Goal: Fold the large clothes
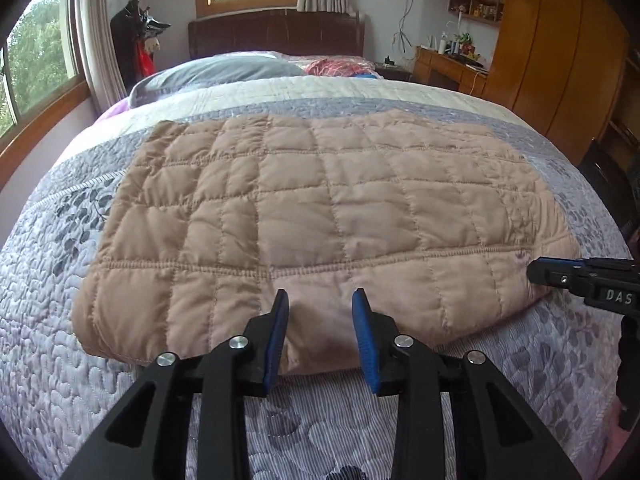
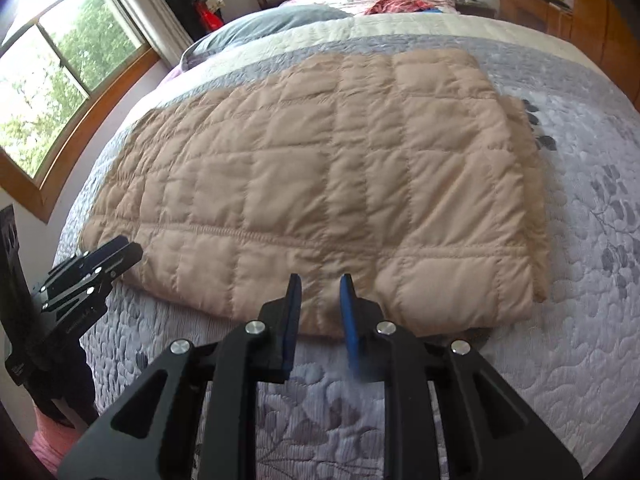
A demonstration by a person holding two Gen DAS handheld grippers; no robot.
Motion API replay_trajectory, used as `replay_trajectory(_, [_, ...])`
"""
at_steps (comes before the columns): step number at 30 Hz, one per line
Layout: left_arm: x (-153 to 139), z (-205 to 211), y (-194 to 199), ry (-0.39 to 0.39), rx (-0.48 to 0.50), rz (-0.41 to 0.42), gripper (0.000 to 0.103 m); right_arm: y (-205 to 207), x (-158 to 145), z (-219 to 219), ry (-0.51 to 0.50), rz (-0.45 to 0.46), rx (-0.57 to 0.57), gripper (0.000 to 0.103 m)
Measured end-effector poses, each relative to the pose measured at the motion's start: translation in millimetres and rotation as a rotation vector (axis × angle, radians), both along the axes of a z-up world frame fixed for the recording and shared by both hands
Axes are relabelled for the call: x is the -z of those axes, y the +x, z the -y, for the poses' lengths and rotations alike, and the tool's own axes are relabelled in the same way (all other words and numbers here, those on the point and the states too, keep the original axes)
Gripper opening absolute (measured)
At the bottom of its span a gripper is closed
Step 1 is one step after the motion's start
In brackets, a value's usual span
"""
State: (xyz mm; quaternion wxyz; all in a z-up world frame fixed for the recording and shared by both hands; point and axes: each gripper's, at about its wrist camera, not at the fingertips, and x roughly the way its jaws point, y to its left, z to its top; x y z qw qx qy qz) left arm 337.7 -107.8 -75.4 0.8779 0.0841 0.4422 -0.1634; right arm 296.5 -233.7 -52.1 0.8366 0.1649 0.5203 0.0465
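A tan quilted jacket lies folded flat across the grey floral bedspread. My left gripper sits at the jacket's near edge toward its left end, and padded fabric fills the gap between its blue pads. My right gripper holds the same near edge further right, with a creased pinch of fabric between its narrow jaws. Each gripper shows at the side of the other's view: the right gripper by the jacket's right corner, the left gripper by its left corner.
A grey pillow and red checked clothing lie near the dark headboard. Windows run along the left wall beside a coat stand. A wooden wardrobe and desk stand on the right.
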Motion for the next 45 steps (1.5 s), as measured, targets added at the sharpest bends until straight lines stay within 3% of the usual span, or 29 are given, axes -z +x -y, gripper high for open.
replay_trajectory(8, [24,-6,20,-0.024,0.008,-0.088,0.034,12,26,-2,-0.005,-0.047,-0.003,0.014])
replay_trajectory(13, [24,-6,19,-0.019,0.007,-0.087,0.034,15,27,2,0.020,-0.049,-0.014,0.013])
replay_trajectory(16, [7,-10,11,-0.015,0.005,-0.059,0.035,9,12,8,0.048,-0.018,-0.044,0.023])
replay_trajectory(20, [-25,-21,-1,0.045,-0.003,0.074,0.047,-5,-22,29,0.010,0.094,-0.029,0.050])
replay_trajectory(21, [-31,-27,-2,0.049,-0.007,0.090,0.049,-8,-30,38,0.004,0.123,-0.018,0.053])
replay_trajectory(23, [-42,-41,3,0.060,-0.028,0.116,0.052,-9,-39,57,-0.024,0.148,0.019,0.068])
replay_trajectory(27, [-51,-66,20,0.101,-0.076,0.145,0.059,-5,-39,106,-0.012,0.151,0.082,0.077])
replay_trajectory(31, [-49,-90,46,0.081,-0.101,0.099,0.063,10,-23,141,0.073,0.114,0.113,0.087])
replay_trajectory(42, [-9,-172,146,-0.327,-0.134,-0.251,0.064,38,32,179,0.349,0.014,0.123,0.090])
replay_trajectory(45, [10,-176,160,-0.379,-0.118,-0.314,0.066,45,41,182,0.384,-0.003,0.121,0.090])
